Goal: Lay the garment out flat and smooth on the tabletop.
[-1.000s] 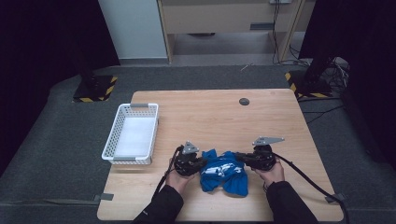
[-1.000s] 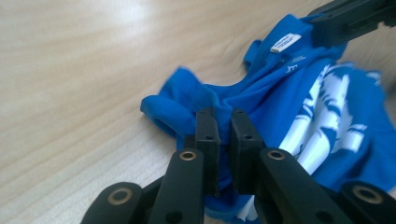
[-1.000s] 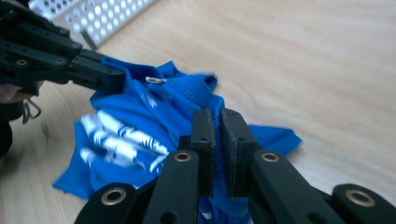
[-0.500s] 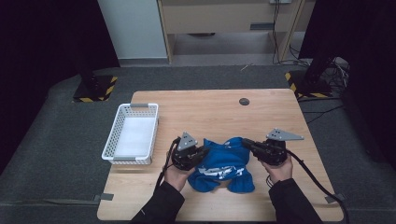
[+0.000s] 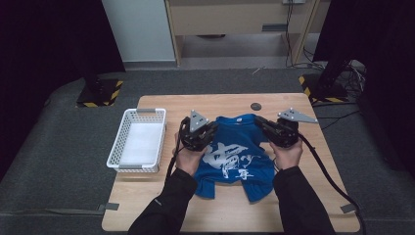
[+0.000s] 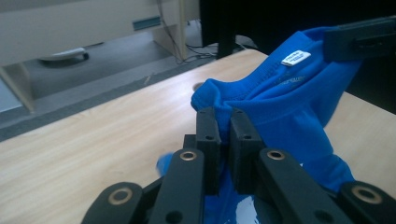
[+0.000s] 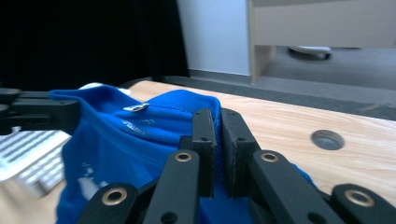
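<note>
While both grippers pinch its top corners, a blue T-shirt (image 5: 235, 156) with white lettering hangs stretched between them above the near half of the wooden table (image 5: 161, 205), its hem trailing on the tabletop toward six o'clock. At the shirt's nine-o'clock edge the left gripper (image 5: 208, 133) has its two black jaws pressed together on a fold of blue cloth at the shoulder, as its own view confirms (image 6: 224, 126); a small white neck label (image 6: 295, 57) shows on the collar at about one o'clock from those jaws, and the other gripper's dark jaw holds the cloth farther off. At the three-o'clock edge the right gripper (image 5: 262, 126) clamps the opposite shoulder, jaws closed on the fabric (image 7: 217, 126), with the same label (image 7: 136, 108) at roughly ten o'clock from its tips. The person's hands (image 5: 188, 155) grip both tools from below, dark sleeves entering at six o'clock, and a black cable (image 5: 328, 171) trails off the right tool. A white slatted basket (image 5: 113, 152) sits on the table at nine o'clock from the shirt, apart from it. A round grommet hole (image 5: 256, 106) lies in the tabletop at twelve o'clock, just beyond the collar.
</note>
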A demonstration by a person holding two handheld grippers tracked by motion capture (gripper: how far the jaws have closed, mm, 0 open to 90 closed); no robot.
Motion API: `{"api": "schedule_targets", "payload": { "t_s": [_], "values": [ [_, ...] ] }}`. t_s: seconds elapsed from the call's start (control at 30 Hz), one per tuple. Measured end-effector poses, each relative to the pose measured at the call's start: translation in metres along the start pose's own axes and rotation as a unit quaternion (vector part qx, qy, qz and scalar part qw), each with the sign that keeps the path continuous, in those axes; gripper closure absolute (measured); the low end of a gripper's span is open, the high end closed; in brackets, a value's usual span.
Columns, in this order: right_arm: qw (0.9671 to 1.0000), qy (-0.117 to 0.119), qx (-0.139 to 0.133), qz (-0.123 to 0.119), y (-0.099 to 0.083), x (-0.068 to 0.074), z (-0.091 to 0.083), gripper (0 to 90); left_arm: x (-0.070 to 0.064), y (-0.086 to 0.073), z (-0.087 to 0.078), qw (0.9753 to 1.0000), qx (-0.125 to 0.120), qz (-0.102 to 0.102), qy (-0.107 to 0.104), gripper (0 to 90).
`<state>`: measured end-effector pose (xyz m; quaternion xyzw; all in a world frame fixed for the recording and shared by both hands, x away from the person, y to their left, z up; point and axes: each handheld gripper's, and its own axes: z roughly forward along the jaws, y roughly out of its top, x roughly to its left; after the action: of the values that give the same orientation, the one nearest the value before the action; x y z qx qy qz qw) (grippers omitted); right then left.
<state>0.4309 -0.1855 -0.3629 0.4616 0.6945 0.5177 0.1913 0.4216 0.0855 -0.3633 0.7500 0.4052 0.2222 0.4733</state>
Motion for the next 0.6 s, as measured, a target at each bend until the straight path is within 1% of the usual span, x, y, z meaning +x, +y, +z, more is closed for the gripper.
{"api": "schedule_targets", "payload": {
  "t_s": [0.07, 0.1, 0.17, 0.2, 0.23, 0.27, 0.3, 0.33, 0.37, 0.4, 0.43, 0.47, 0.5, 0.57, 0.6],
  "values": [
    [0.9998, -0.019, 0.002, 0.002, 0.003, -0.003, 0.011, 84.7, 0.003, 0.002, 0.010, 0.9999, 0.000, 0.008, 0.014, 84.1],
    [0.9996, -0.027, 0.005, 0.001, 0.004, -0.004, 0.016, 84.7, 0.004, 0.003, 0.015, 0.9996, 0.002, 0.015, 0.023, 84.1],
    [0.9992, -0.040, 0.006, 0.000, 0.007, -0.006, 0.026, 84.5, 0.007, 0.003, 0.026, 0.9992, -0.001, 0.019, 0.034, 83.6],
    [0.9988, -0.049, 0.007, -0.003, 0.009, -0.007, 0.031, 84.3, 0.009, 0.002, 0.031, 0.9988, -0.007, 0.021, 0.045, 81.0],
    [0.9983, -0.057, 0.008, -0.005, 0.010, -0.008, 0.036, 83.2, 0.013, 0.002, 0.037, 0.9979, -0.015, 0.022, 0.060, 73.2],
    [0.9977, -0.067, 0.007, -0.005, 0.011, -0.010, 0.041, 77.5, 0.017, 0.001, 0.043, 0.9971, -0.013, 0.013, 0.073, 60.8],
    [0.9965, -0.083, 0.005, -0.002, 0.011, -0.011, 0.047, 68.3, 0.022, 0.000, 0.048, 0.9972, -0.002, -0.007, 0.074, 54.8],
    [0.9950, -0.099, 0.003, -0.001, 0.010, -0.013, 0.051, 62.4, 0.026, -0.002, 0.051, 0.9969, 0.004, -0.025, 0.075, 53.9],
    [0.9941, -0.108, 0.008, -0.002, 0.009, -0.016, 0.054, 60.8, 0.030, -0.003, 0.052, 0.9964, 0.015, -0.037, 0.075, 49.7],
    [0.9932, -0.115, 0.014, -0.003, 0.008, -0.018, 0.056, 56.8, 0.033, -0.004, 0.050, 0.9961, 0.022, -0.046, 0.071, 49.2],
    [0.9926, -0.120, 0.018, -0.004, 0.007, -0.020, 0.056, 53.4, 0.036, -0.006, 0.048, 0.9961, 0.024, -0.047, 0.071, 48.1],
    [0.9925, -0.121, 0.017, -0.007, 0.006, -0.020, 0.054, 51.0, 0.038, -0.008, 0.044, 0.9960, 0.024, -0.045, 0.073, 45.4],
    [0.9924, -0.121, 0.014, -0.013, 0.004, -0.020, 0.052, 48.2, 0.040, -0.009, 0.041, 0.9959, 0.024, -0.045, 0.074, 44.9],
    [0.9919, -0.126, 0.011, -0.017, 0.002, -0.020, 0.046, 43.1, 0.044, -0.012, 0.034, 0.9959, 0.022, -0.053, 0.070, 41.9],
    [0.9920, -0.125, 0.010, -0.014, 0.002, -0.021, 0.043, 40.9, 0.045, -0.013, 0.030, 0.9958, 0.020, -0.057, 0.069, 40.2]
  ]
}}
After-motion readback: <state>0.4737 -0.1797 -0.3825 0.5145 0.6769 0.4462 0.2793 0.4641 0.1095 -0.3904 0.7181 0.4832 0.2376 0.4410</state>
